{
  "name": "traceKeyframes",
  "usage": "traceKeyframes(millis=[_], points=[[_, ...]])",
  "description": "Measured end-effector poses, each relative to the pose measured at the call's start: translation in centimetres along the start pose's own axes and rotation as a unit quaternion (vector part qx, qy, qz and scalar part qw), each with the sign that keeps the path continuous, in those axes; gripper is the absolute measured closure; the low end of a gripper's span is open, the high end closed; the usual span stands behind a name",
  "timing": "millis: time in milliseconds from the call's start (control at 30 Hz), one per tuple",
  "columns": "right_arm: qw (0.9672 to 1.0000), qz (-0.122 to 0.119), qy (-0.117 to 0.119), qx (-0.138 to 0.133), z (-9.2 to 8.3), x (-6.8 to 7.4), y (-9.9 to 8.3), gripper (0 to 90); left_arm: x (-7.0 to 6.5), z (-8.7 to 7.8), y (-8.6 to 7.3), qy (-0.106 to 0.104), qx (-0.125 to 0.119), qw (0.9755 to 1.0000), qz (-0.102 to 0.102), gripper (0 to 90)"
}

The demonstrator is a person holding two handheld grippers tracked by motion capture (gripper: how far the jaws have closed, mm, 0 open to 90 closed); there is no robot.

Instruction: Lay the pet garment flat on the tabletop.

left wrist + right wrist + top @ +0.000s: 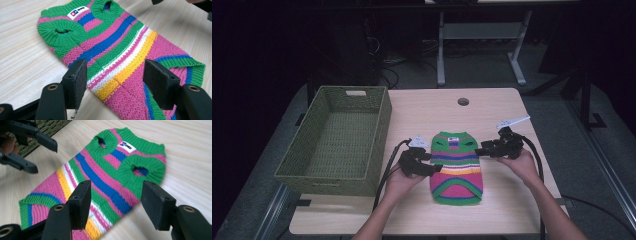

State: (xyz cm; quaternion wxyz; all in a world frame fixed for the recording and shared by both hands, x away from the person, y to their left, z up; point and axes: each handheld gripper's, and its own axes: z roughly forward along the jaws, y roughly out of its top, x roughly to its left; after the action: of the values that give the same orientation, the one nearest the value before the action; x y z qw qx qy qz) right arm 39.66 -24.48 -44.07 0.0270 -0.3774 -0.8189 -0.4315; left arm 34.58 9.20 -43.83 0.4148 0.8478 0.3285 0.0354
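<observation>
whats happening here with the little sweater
A person holds a gripper in each hand over a small striped sweater lying flat on a wooden table. The left gripper and right gripper sit at the sweater's two sides, both open, holding nothing. A green woven basket stands to the left, with nothing visible inside.

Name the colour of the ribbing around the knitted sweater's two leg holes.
Green; the sweater shows it best in the left gripper view.

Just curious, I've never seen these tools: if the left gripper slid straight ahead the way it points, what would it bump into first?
Most likely the striped knitted sweater lying flat on the table: the left gripper aims right at it, fingers open.
</observation>
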Motion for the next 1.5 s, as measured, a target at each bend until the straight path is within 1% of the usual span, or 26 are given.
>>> traceKeyframes(millis=[100, 133, 200, 300, 367, 400, 433, 567, 600, 667, 700, 733, 900, 933, 1000, 1033, 1100, 1133, 1200, 1233, 1267, 1300, 1333, 1367, 1433, 1500], points=[[1.0, 0.005, -0.002, 0.003, -0.6, -0.1, -0.5, 39.8, -0.1, -0.2, 0.0, 0.0, -0.002, 1.0, -0.002, 35.2], [1.0, 0.004, -0.004, 0.001, -0.9, -0.1, -0.8, 39.6, -0.1, -0.2, 0.0, 0.0, 0.0, 1.0, 0.002, 34.9], [1.0, 0.006, -0.004, -0.001, -1.2, -0.2, -1.1, 38.9, -0.2, -0.3, 0.0, 0.003, 0.0, 1.0, 0.002, 34.1], [0.9999, 0.009, -0.003, -0.006, -1.8, -0.3, -1.9, 37.8, -0.3, -0.4, -0.1, 0.005, -0.007, 1.0, -0.006, 29.8], [0.9998, 0.017, -0.005, -0.008, -2.2, -0.3, -2.5, 37.6, -0.3, -0.4, -0.2, 0.007, -0.006, 0.9999, -0.007, 28.2], [0.9998, 0.016, -0.005, -0.008, -2.3, -0.4, -2.7, 37.5, -0.4, -0.5, -0.2, 0.008, -0.002, 1.0, -0.004, 27.4], [0.9998, 0.019, -0.006, -0.008, -2.4, -0.4, -3.0, 37.4, -0.4, -0.5, -0.3, 0.008, -0.003, 0.9999, -0.006, 26.6], [0.9997, 0.022, -0.009, -0.005, -3.0, -0.3, -3.8, 36.8, -0.6, -0.8, -0.4, 0.005, -0.002, 1.0, -0.005, 26.1], [0.9997, 0.022, -0.009, -0.008, -3.1, -0.3, -4.0, 36.8, -0.6, -0.9, -0.5, 0.005, -0.003, 1.0, -0.008, 26.1], [0.9997, 0.021, -0.011, -0.008, -3.5, -0.2, -4.3, 36.6, -0.7, -1.1, -0.6, 0.006, 0.0, 1.0, -0.003, 26.1], [0.9997, 0.02, -0.011, -0.007, -3.6, -0.2, -4.5, 36.1, -0.7, -1.1, -0.7, 0.006, -0.003, 1.0, -0.007, 26.1], [0.9997, 0.022, -0.012, -0.005, -3.8, -0.2, -4.6, 35.8, -0.7, -1.2, -0.9, 0.006, 0.001, 1.0, -0.005, 26.0], [0.9996, 0.022, -0.015, -0.01, -4.5, 0.0, -5.4, 35.7, -0.7, -1.7, -1.7, 0.009, -0.001, 0.9999, -0.013, 25.2], [0.9996, 0.02, -0.019, -0.01, -4.7, 0.0, -5.6, 35.5, -0.7, -1.8, -1.8, 0.009, -0.007, 0.9998, -0.017, 25.2], [0.9994, 0.02, -0.024, -0.012, -4.8, 0.0, -5.9, 35.0, -0.8, -2.0, -2.0, 0.008, -0.008, 0.9998, -0.018, 25.2], [0.9994, 0.022, -0.024, -0.008, -4.9, 0.0, -6.0, 34.7, -0.8, -2.1, -2.2, 0.009, -0.006, 0.9998, -0.015, 25.2], [0.9994, 0.021, -0.026, -0.01, -5.1, 0.0, -6.5, 34.7, -0.9, -2.2, -2.4, 0.009, -0.004, 0.9998, -0.014, 25.2], [0.9994, 0.02, -0.025, -0.012, -5.3, 0.1, -6.6, 34.7, -1.0, -2.2, -2.6, 0.009, -0.005, 0.9998, -0.017, 25.2], [0.9994, 0.019, -0.022, -0.02, -5.7, 0.3, -7.0, 34.6, -1.1, -2.2, -2.9, 0.011, -0.002, 0.9998, -0.015, 25.1], [0.9994, 0.019, -0.022, -0.021, -5.8, 0.4, -7.1, 34.4, -1.1, -2.3, -2.9, 0.012, 0.001, 0.9999, -0.009, 25.0], [0.9993, 0.019, -0.022, -0.024, -6.1, 0.6, -7.4, 33.8, -1.2, -2.3, -3.0, 0.013, -0.003, 0.9998, -0.012, 24.8], [0.9993, 0.019, -0.022, -0.024, -6.1, 0.6, -7.4, 33.8, -1.2, -2.4, -3.1, 0.014, 0.003, 0.9999, -0.007, 24.8], [0.9993, 0.017, -0.021, -0.025, -6.2, 0.7, -7.5, 33.7, -1.3, -2.4, -3.3, 0.017, 0.002, 0.9998, -0.009, 24.6], [0.9992, 0.015, -0.023, -0.028, -6.4, 0.8, -7.7, 33.7, -1.3, -2.4, -3.4, 0.019, 0.007, 0.9998, -0.006, 23.9], [0.9992, 0.009, -0.025, -0.029, -6.5, 0.9, -8.0, 33.6, -1.3, -2.4, -3.6, 0.016, 0.006, 0.9998, -0.011, 23.4], [0.9991, 0.009, -0.028, -0.03, -6.8, 1.1, -8.5, 33.4, -1.5, -2.5, -3.7, 0.016, 0.004, 0.9998, -0.011, 23.2]])
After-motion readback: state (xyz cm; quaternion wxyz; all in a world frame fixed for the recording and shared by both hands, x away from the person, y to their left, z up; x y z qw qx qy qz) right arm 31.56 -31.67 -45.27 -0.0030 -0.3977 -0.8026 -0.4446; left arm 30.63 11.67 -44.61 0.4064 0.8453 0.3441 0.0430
